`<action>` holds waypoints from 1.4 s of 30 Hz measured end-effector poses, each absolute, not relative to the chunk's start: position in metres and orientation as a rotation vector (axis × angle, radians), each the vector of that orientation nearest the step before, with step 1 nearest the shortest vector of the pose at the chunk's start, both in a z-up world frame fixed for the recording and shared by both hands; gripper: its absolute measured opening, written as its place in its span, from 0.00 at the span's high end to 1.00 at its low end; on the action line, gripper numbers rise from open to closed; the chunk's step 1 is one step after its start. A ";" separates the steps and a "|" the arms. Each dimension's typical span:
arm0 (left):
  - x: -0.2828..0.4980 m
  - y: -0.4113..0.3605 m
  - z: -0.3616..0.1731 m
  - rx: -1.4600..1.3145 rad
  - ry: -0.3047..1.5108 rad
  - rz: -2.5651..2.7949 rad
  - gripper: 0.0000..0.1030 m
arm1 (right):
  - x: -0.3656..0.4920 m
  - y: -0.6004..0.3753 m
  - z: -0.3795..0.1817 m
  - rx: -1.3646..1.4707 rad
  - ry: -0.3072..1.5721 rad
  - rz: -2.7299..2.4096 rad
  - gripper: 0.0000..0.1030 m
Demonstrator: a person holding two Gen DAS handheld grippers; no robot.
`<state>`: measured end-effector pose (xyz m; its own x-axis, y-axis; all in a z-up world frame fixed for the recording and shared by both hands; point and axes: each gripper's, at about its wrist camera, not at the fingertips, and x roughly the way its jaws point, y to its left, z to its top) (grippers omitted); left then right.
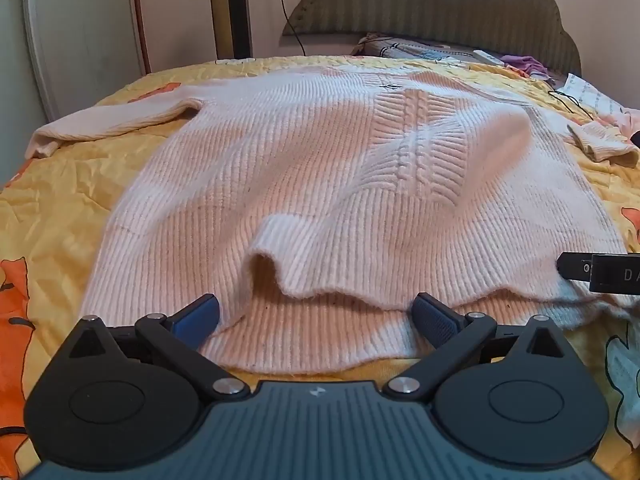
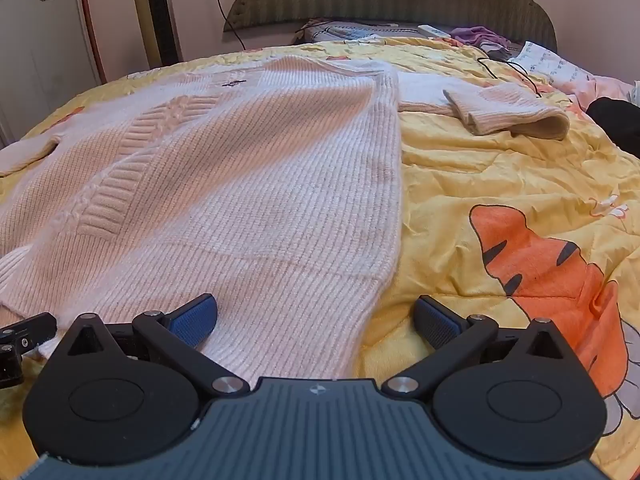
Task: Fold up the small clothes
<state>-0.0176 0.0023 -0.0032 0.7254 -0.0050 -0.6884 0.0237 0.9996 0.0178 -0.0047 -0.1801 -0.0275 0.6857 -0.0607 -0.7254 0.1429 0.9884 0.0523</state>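
A pale pink ribbed knit sweater [image 1: 320, 184] lies spread flat on the bed, hem toward me, with a cable pattern down its middle. It also shows in the right wrist view [image 2: 240, 184]. The front layer of the hem is rucked up in a fold [image 1: 276, 256]. The left sleeve [image 1: 104, 124] lies out to the left; the right sleeve [image 2: 512, 108] is bent back on itself. My left gripper [image 1: 316, 320] is open over the hem's middle. My right gripper [image 2: 316, 320] is open over the sweater's lower right corner; its black tip shows in the left wrist view [image 1: 600, 276].
A yellow bedspread [image 2: 500, 184] with an orange tiger print covers the bed. A grey-green headboard [image 1: 432, 4], pillows, purple cloth [image 2: 480, 36], a black cable [image 2: 508, 68] and a dark garment [image 2: 616, 120] are at the far side and right. The left gripper's body shows at the left edge [image 2: 20, 344].
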 end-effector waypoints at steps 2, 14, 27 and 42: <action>-0.017 0.003 -0.003 0.025 0.763 -0.015 0.00 | -0.007 -0.179 -0.028 0.108 0.803 -0.114 0.00; -0.015 -0.004 -0.001 0.058 0.783 0.004 0.00 | -0.017 -0.179 -0.030 0.089 0.756 -0.084 0.00; -0.016 0.044 0.035 0.002 0.777 0.039 0.00 | -0.011 -0.205 -0.022 0.190 0.803 0.060 0.00; 0.019 0.108 0.018 -0.327 0.845 0.039 0.00 | 0.015 -0.281 -0.028 0.787 0.852 0.311 0.12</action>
<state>0.0189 0.1084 0.0178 0.6663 -0.0948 -0.7396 -0.1631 0.9493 -0.2686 0.0149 -0.2815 -0.0277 0.6357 0.5380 -0.5535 0.0558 0.6832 0.7281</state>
